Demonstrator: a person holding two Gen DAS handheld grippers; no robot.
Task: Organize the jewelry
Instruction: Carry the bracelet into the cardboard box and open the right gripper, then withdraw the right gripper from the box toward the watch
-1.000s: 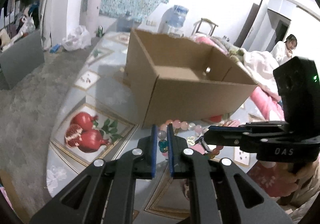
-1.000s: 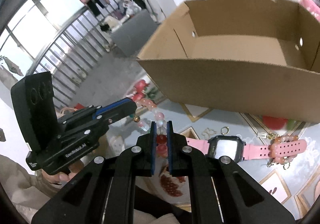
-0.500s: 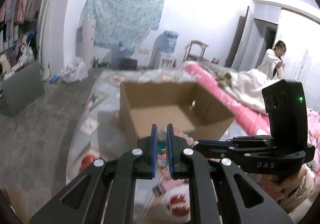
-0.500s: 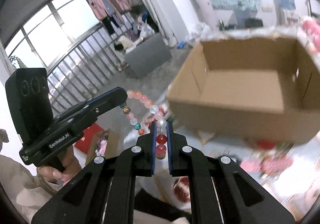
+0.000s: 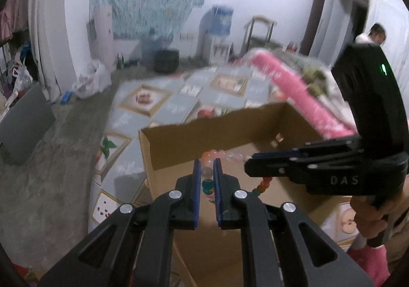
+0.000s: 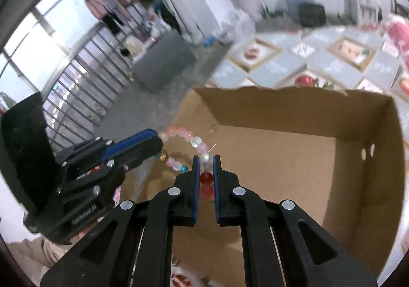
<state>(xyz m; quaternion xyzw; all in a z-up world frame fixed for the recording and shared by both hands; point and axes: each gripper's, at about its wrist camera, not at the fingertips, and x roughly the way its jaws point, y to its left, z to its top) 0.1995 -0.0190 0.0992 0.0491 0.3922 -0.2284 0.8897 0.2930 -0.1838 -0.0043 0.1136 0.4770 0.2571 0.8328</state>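
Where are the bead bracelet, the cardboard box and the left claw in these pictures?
bead bracelet (image 6: 188,136): right wrist view, pink beads.
cardboard box (image 6: 281,113): right wrist view, far inner wall.
left claw (image 5: 207,166): left wrist view, between fingertips, shut on bracelet.

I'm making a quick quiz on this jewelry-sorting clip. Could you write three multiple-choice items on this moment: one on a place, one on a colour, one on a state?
1. Where does the bead bracelet hang?
A. over the open cardboard box
B. on the floor
C. on a bed

2. What colour is the bead clamped lowest between the right gripper's pads?
A. green
B. red
C. black

3. How is the bracelet held?
A. by the left gripper alone
B. by no gripper
C. pinched by both grippers

Answers: 1 A, the box interior lies behind the strand. 2 B, a red bead sits between the blue pads. 3 C, each gripper is closed on beads.
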